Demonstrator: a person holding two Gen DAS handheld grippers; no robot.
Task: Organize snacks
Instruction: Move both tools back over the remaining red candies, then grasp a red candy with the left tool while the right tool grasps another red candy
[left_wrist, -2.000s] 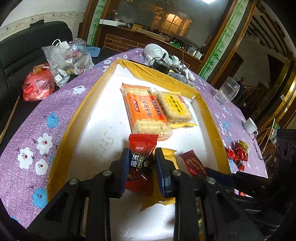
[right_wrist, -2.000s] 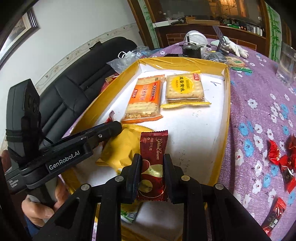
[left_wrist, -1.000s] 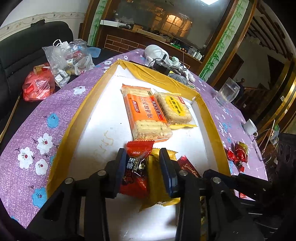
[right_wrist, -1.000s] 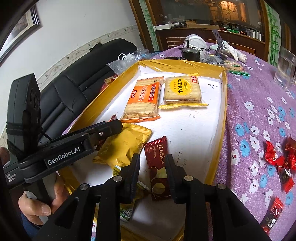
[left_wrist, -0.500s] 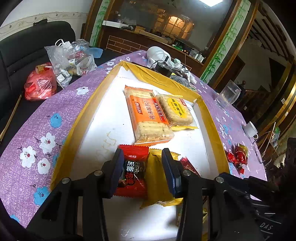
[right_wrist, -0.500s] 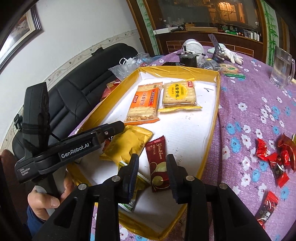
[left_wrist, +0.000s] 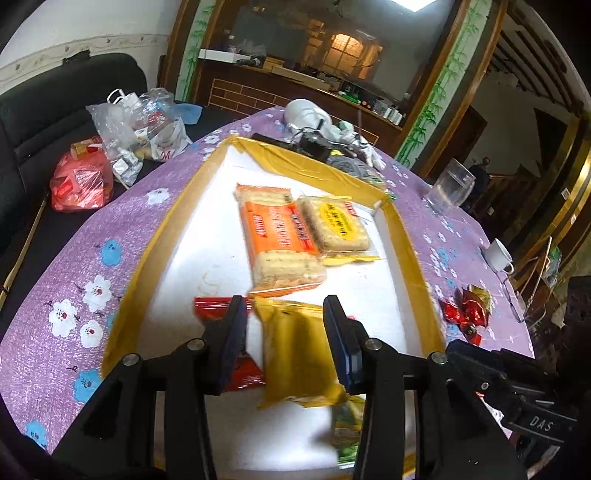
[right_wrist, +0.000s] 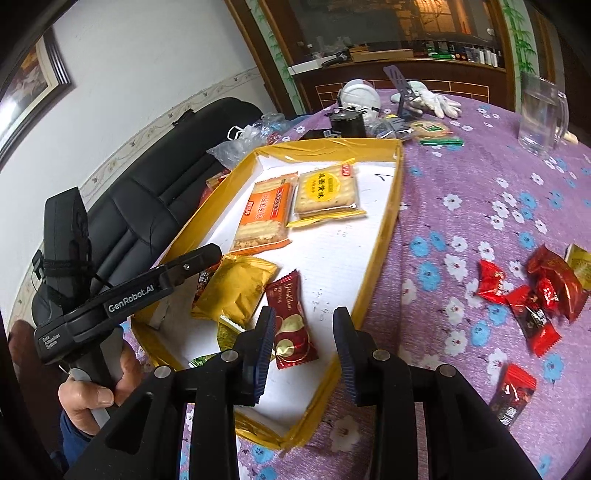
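I judge the job partly done. Six packets lie inside the shallow yellow-rimmed white tray (right_wrist: 384, 225), among them the dark red foil snack (right_wrist: 291, 317) below my right gripper (right_wrist: 303, 341). Both it and my left gripper (left_wrist: 283, 334) hang released, clasping nothing. Loose red wrapped candies (right_wrist: 532, 295) right of the tray remain.

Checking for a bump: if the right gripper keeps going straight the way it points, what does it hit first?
Probably the dark red candy packet lying flat on the tray floor just ahead of the right gripper, though depth is hard to judge.
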